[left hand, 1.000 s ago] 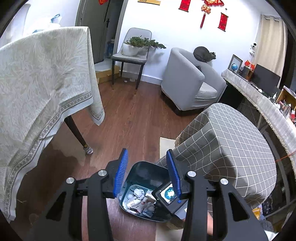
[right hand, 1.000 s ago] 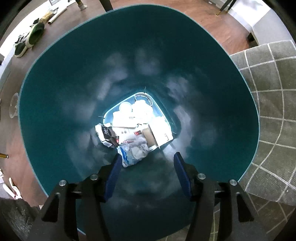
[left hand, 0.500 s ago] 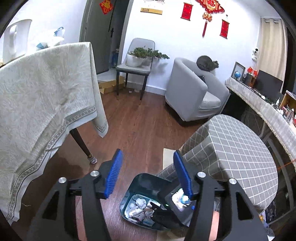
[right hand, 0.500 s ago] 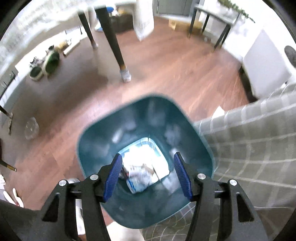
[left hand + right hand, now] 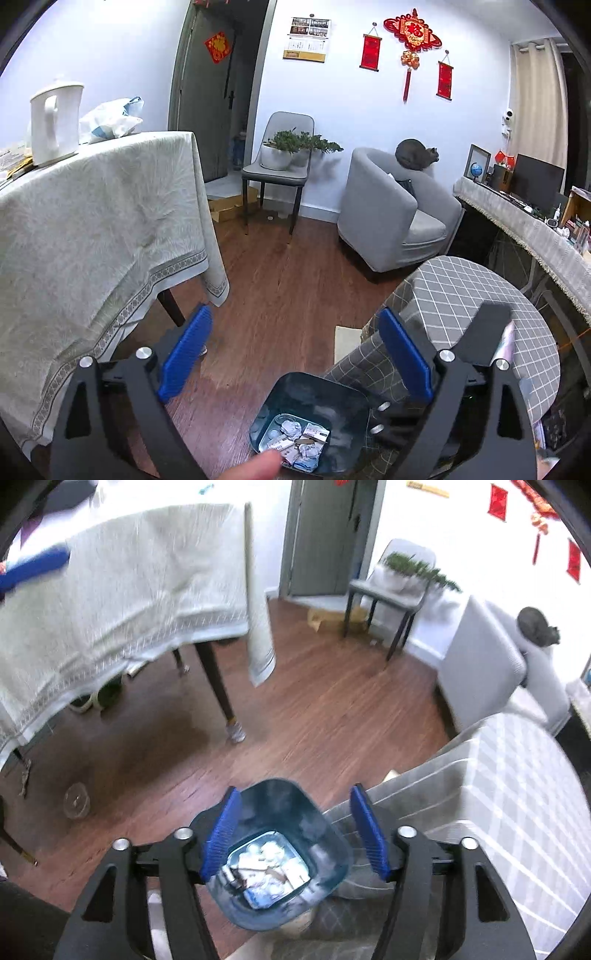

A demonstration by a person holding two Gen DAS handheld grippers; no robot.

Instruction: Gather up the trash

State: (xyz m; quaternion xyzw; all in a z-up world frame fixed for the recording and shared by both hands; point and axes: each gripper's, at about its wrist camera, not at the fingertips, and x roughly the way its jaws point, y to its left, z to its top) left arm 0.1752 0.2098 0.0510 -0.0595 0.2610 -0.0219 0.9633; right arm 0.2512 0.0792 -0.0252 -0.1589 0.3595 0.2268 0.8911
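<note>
A teal trash bin (image 5: pixel 314 402) stands on the wooden floor beside a checked ottoman (image 5: pixel 480 302). Crumpled paper and wrappers (image 5: pixel 303 439) lie at its bottom. It also shows in the right wrist view (image 5: pixel 273 812), with the trash (image 5: pixel 266 864) inside. My left gripper (image 5: pixel 295 354) is open and empty, high above the bin. My right gripper (image 5: pixel 295 830) is open and empty, above the bin's mouth. A blue pad of the left gripper (image 5: pixel 33 568) shows at the upper left of the right wrist view.
A table with a pale cloth (image 5: pixel 92 229) stands at the left, with a white kettle (image 5: pixel 55 118) and a bag (image 5: pixel 110 118) on it. A grey armchair (image 5: pixel 399 214) with a cat (image 5: pixel 415 155), a chair with plants (image 5: pixel 280 162) and a desk (image 5: pixel 517 218) stand farther off.
Both grippers have risen away from the bin, which now looks much smaller. The right gripper has come up out of the bin's mouth. Both stay open and empty.
</note>
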